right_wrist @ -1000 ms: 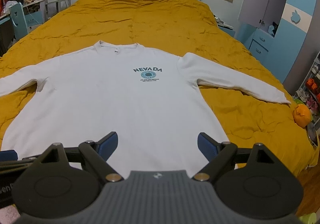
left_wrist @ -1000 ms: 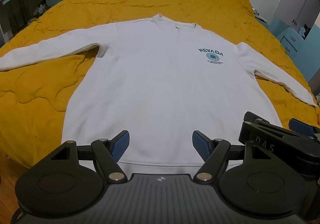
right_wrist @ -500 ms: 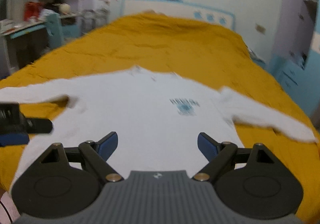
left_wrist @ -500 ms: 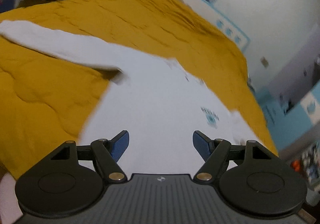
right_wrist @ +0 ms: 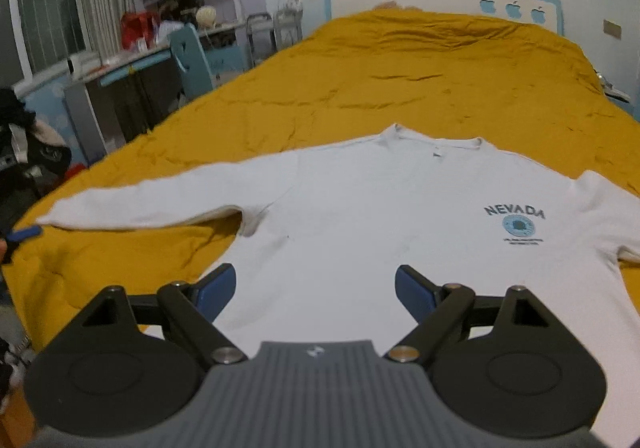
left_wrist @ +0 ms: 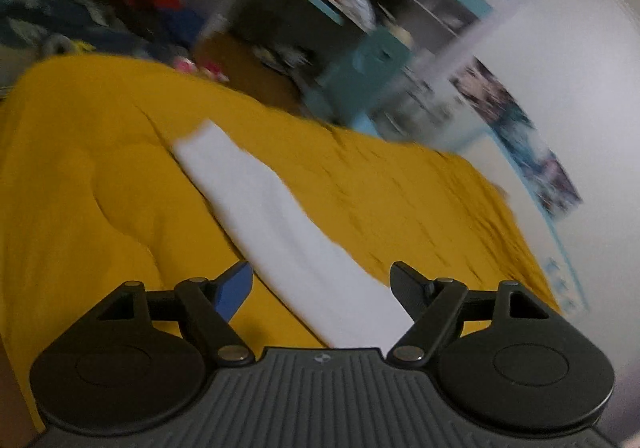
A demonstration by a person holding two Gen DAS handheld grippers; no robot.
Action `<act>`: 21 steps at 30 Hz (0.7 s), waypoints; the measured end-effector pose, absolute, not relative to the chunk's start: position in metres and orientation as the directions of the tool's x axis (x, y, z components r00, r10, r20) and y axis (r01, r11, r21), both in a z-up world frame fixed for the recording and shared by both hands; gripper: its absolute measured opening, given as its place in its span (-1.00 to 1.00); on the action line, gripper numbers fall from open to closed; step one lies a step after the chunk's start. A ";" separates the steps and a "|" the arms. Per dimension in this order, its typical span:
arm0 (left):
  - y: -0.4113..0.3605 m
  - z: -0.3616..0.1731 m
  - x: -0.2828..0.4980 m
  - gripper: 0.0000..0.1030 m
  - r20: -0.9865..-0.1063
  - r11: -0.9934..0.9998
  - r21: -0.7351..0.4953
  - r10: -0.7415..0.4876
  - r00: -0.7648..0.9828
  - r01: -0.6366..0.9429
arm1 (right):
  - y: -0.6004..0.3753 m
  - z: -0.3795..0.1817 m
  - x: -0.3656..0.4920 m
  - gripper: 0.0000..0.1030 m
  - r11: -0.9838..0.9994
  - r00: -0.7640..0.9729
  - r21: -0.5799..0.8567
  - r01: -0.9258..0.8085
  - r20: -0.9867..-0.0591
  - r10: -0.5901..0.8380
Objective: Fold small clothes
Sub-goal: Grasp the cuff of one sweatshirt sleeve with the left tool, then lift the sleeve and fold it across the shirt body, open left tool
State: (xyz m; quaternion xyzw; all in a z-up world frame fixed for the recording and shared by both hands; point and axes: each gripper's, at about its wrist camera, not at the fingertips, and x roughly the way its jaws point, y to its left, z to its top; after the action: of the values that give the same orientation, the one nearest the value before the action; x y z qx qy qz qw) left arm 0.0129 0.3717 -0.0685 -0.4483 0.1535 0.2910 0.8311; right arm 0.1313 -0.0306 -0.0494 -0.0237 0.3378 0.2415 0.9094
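Flat white sweatshirt (right_wrist: 360, 216) lies on a wrinkled, quilted mustard bedspread (right_wrist: 420, 80).

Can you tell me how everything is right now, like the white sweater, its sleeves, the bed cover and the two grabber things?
white sweatshirt: spread flat, front up, not folded yet.
left sleeve: stretched out straight on the cover.
yellow bedspread: covering the bed, wrinkled.
left gripper: jaws opening, over the sleeve, not gripping.
right gripper: open, empty, above the sweatshirt's lower part.
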 end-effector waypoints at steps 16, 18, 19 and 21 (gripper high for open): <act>0.433 -0.120 0.040 -0.37 -0.519 0.324 -0.674 0.432 0.738 -0.664 | 0.064 -0.077 0.181 0.61 0.819 0.582 0.138 -0.557 -0.639 0.503; 0.432 -0.123 0.029 -0.78 -0.492 0.327 -0.696 0.431 0.756 -0.639 | 0.071 -0.077 0.182 0.61 0.819 0.573 0.140 -0.556 -0.649 0.500; 0.433 -0.125 0.024 -0.79 -0.470 0.321 -0.723 0.421 0.776 -0.612 | 0.072 -0.075 0.180 0.61 0.815 0.567 0.145 -0.561 -0.651 0.505; 0.437 -0.122 0.024 -0.80 -0.448 0.328 -0.739 0.414 0.793 -0.588 | 0.071 -0.075 0.177 0.61 0.806 0.559 0.131 -0.577 -0.656 0.507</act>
State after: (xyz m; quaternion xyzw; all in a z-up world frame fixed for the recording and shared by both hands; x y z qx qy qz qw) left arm 0.0237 0.4370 -0.1223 -0.4904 0.0891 0.3093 0.8099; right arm 0.1775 0.0708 -0.0754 -0.0494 0.3550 0.3075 0.8815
